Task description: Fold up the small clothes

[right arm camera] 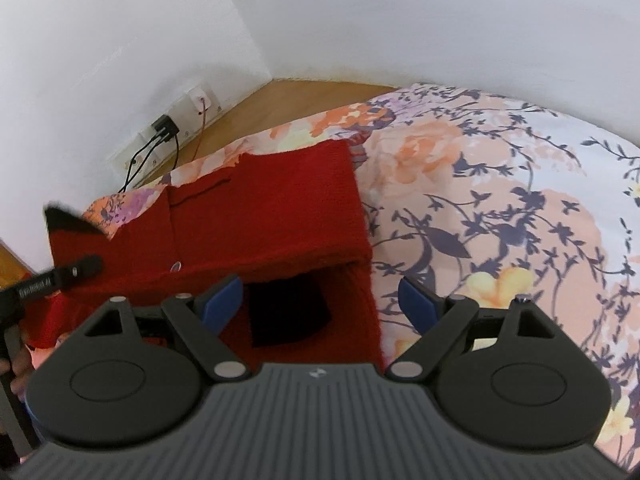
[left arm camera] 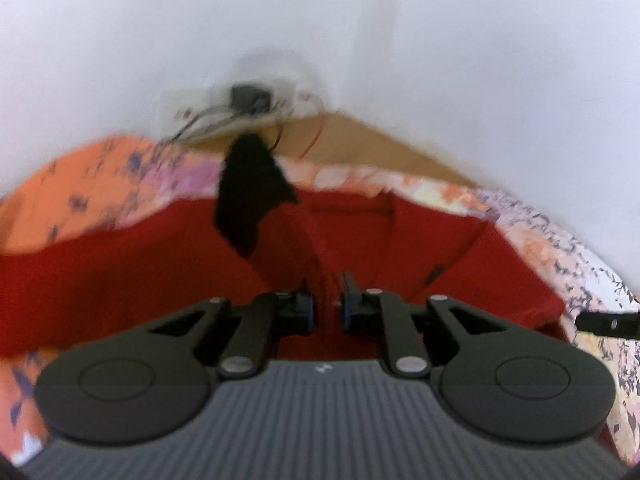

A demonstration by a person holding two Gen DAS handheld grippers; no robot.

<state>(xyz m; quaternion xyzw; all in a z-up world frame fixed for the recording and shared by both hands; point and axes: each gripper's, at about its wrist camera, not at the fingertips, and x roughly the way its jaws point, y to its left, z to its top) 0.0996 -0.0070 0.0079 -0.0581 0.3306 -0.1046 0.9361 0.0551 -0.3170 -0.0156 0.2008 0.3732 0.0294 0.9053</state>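
Left claw (left arm camera: 326, 312) clamped on a raised ridge of the red knit garment (right arm camera: 264, 216), lifted off the floral bed (right arm camera: 500, 184) at left; long axis running left to right; right claw (right arm camera: 320, 300) spread wide, empty, over the near right end, nearer its black patch (right arm camera: 288, 316)

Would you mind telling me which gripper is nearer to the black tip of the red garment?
Left. The left gripper pinches the red garment whose black tip hangs just ahead. The right gripper stands open over the garment's other end.
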